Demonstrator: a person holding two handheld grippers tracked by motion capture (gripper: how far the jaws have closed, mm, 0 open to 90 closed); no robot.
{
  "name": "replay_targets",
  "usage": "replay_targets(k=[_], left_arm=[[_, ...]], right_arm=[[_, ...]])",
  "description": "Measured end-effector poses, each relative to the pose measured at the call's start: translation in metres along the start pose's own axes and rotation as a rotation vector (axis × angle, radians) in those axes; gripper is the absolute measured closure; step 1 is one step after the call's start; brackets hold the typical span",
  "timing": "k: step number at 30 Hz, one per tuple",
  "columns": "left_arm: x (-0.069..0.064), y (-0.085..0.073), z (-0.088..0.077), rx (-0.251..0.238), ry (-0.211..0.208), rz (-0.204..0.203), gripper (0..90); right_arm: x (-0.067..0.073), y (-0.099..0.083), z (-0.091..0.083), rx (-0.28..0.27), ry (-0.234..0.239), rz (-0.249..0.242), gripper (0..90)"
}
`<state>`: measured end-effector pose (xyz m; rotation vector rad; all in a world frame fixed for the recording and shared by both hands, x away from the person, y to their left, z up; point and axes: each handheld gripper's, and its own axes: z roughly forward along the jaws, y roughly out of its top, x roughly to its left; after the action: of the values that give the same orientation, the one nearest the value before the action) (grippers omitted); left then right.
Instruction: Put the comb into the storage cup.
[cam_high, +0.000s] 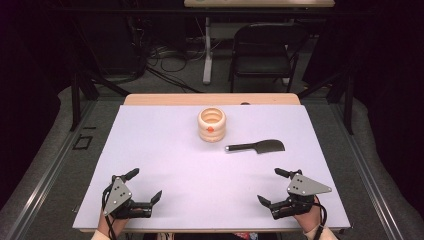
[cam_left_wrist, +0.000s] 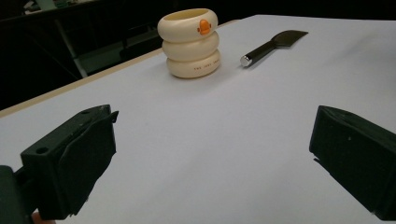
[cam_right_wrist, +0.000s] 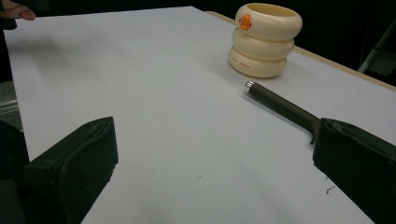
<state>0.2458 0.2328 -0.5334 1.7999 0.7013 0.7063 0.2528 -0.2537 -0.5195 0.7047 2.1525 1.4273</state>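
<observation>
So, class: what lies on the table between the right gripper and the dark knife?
Nothing: in the high view, bare white table separates the right gripper from the knife.

Two handheld black grippers, left gripper (cam_high: 145, 185) and right gripper (cam_high: 271, 185), each with blocky matte jaws, topped by a grey three-cornered plate (cam_high: 119, 194) dotted with small holes; black cables looped at the wrists; pale cuff (cam_high: 316, 233) at right.
</observation>
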Motion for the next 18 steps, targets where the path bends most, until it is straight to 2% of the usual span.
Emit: replay_targets(k=[11,18], left_arm=[[0.001,0.0,0.001,0.0,0.003,-0.012,0.6],[-0.001,0.0,0.002,0.004,0.001,0.001,0.6]], right_arm=[[0.0,0.002,0.007,0.022,0.004,0.013,0.0],[0.0,0.004,0.014,0.05,0.002,0.028,0.0]])
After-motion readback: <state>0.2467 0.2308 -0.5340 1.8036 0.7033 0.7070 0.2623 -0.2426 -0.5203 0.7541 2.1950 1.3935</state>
